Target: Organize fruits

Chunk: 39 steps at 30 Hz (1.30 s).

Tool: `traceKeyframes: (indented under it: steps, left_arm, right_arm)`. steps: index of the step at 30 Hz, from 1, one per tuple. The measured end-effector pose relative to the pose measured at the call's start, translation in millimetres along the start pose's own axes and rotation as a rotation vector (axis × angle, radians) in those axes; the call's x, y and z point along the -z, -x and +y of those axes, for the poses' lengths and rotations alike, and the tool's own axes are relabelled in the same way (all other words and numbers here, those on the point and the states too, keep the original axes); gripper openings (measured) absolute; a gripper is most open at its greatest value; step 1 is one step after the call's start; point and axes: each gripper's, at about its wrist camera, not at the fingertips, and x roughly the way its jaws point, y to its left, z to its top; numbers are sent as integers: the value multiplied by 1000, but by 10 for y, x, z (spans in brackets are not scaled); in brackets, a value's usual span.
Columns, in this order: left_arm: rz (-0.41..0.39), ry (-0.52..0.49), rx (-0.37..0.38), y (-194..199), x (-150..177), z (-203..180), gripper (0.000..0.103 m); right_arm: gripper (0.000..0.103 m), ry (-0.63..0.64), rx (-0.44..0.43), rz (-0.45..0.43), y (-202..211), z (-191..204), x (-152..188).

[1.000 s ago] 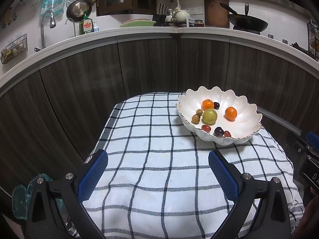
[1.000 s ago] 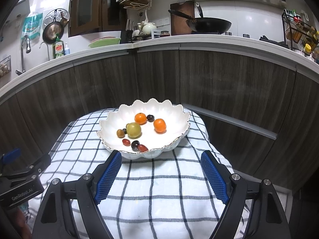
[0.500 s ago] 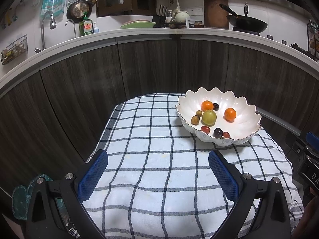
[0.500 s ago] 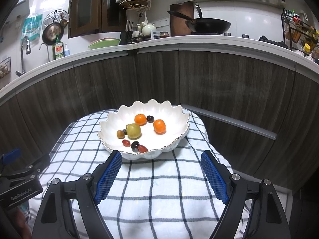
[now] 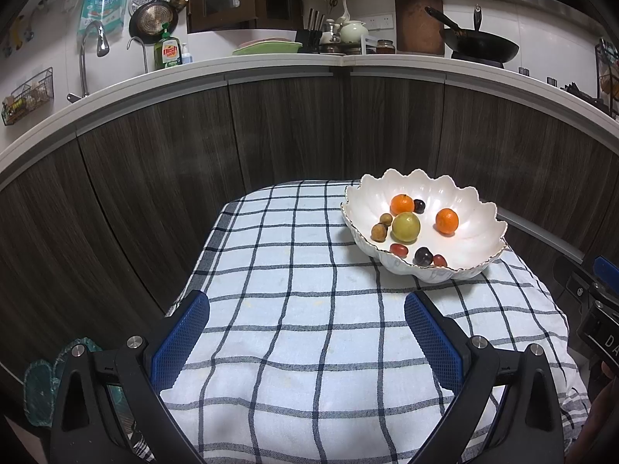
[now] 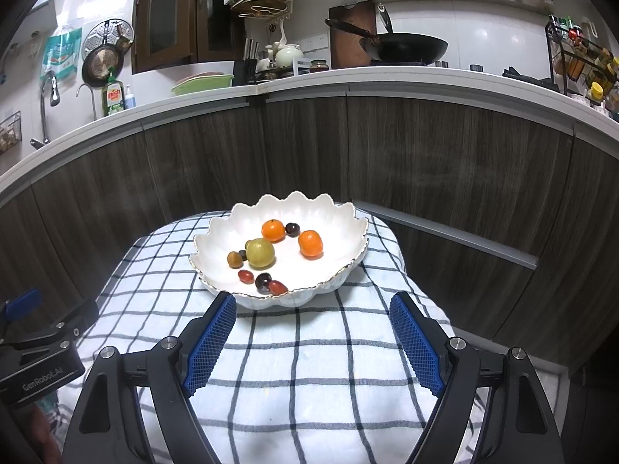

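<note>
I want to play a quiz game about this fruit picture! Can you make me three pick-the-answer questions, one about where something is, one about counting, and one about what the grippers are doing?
1. Where is the fruit?
A. On the cloth
B. In the bowl
C. On the counter

2. How many orange fruits are there?
A. One
B. Two
C. Four

3. What are the grippers doing?
A. Both open, holding nothing
B. Both shut on fruit
C. One lifting the bowl

Answers:
1. B: every fruit lies inside the white bowl, which stands on the checked cloth.
2. B: one orange fruit sits at the back and another to its right.
3. A: the left gripper and the right gripper have their jaws wide apart over bare cloth, short of the bowl.
</note>
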Motion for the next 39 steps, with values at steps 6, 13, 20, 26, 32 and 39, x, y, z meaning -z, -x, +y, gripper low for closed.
traceKeyframes:
  steps: [6, 13, 20, 26, 32, 39]
  left_arm:
    - [-1, 0, 0, -2, 0, -3, 103]
    - [4, -2, 3, 2, 7, 4, 103]
    - [2, -1, 2, 7, 9, 11, 103]
    - [4, 1, 7, 10, 10, 13, 103]
    - [5, 5, 4, 12, 0, 11, 103]
    - [23, 11, 17, -10, 0, -4, 103]
  right_arm:
    - [83, -1, 1, -1, 1, -4, 1]
    - [83, -2, 0, -3, 15, 17, 9]
    - [83, -2, 1, -2, 13, 15, 8]
    - [83, -4, -1, -1, 20, 21, 9]
    - [83, -4, 0, -1, 12, 10, 5]
    - [83, -4, 0, -2, 24, 19, 12]
